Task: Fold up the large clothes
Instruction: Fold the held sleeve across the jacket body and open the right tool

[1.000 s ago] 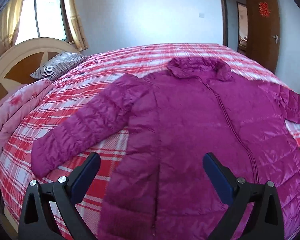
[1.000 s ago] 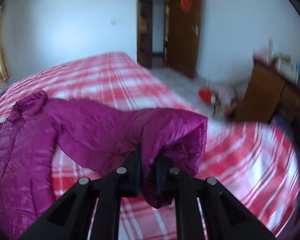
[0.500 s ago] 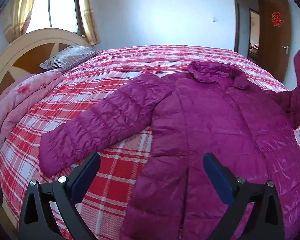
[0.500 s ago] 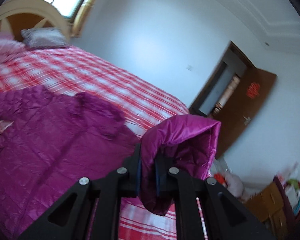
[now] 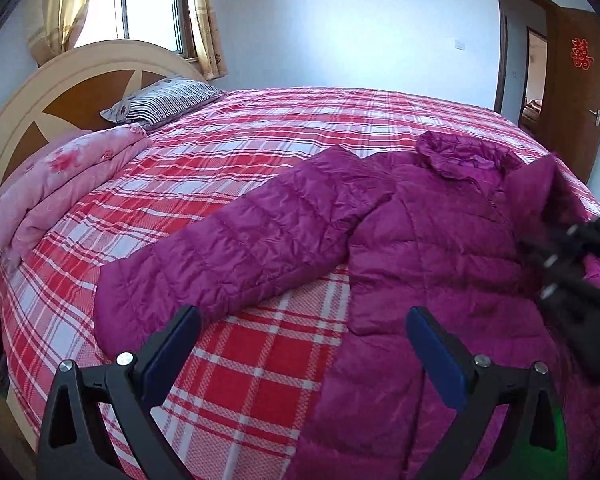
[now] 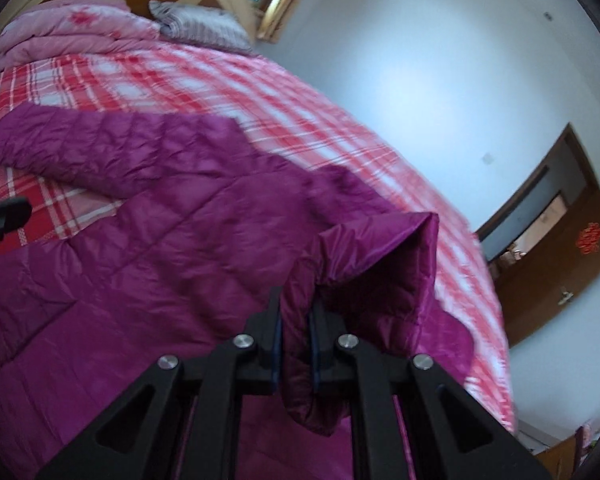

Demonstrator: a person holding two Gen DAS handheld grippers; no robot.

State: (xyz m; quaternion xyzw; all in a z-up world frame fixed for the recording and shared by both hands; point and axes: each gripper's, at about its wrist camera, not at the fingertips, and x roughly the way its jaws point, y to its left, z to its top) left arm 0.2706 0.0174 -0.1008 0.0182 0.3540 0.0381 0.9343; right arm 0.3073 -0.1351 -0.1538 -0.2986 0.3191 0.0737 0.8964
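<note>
A magenta quilted jacket [image 5: 440,248] lies face up on the bed, collar toward the far side. Its left sleeve [image 5: 236,252] stretches flat toward the headboard. My left gripper [image 5: 300,340] is open and empty, low over the bedspread near that sleeve's cuff and the jacket's hem. My right gripper [image 6: 296,336] is shut on the cuff of the right sleeve [image 6: 364,276] and holds it lifted over the jacket's body [image 6: 140,280]. The right gripper also shows at the right edge of the left wrist view [image 5: 572,256].
The bed has a red and white plaid bedspread [image 5: 260,148]. A folded pink quilt [image 5: 60,184] and a striped pillow [image 5: 160,100] lie by the round headboard [image 5: 28,104]. A brown door [image 5: 576,92] stands open at the far right.
My right gripper has carried the held sleeve cuff from the bed's right side up and over the jacket's body, turning toward the headboard. My left gripper has shifted left toward the flat sleeve.
</note>
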